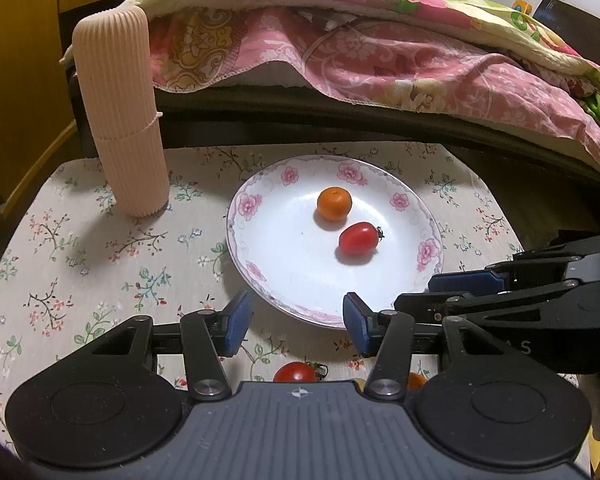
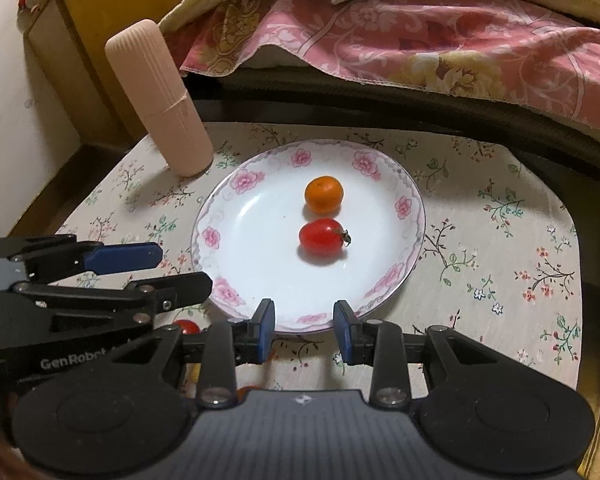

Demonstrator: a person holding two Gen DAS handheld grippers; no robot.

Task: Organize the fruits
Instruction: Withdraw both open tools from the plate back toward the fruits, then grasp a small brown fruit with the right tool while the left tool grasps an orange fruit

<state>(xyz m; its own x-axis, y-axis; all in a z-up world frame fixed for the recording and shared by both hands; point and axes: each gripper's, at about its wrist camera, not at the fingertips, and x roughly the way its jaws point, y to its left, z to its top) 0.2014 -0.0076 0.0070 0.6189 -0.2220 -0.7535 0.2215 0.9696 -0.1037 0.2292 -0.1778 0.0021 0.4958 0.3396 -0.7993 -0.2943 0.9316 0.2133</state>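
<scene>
Bedding in pink florals hangs over the bed edge behind a counter (image 1: 80,240) covered by a flowered cloth, where a ribbed beige cylinder (image 1: 120,112) stands upright to the left of a rose-rimmed plate (image 1: 256,204). On the plate lie a small orange (image 1: 334,203) and, just in front of it, a red tomato (image 1: 358,238), close together but apart. Two tools hover side by side at the plate's near rim: the left tool (image 1: 296,318) with jaws partly apart and empty, the right tool (image 2: 304,326) with jaws at a narrower gap, also empty. Another tomato (image 1: 295,373) waits on the counter below the left tool, largely hidden by its body, with a glimpse of something orange (image 1: 417,380) beside it. The step in hand appears to be fetching that loose fruit; doing it well likely means drawing the left tool back, opening wider, closing gently on the soft skin, and setting it clear of the two already plated.
</scene>
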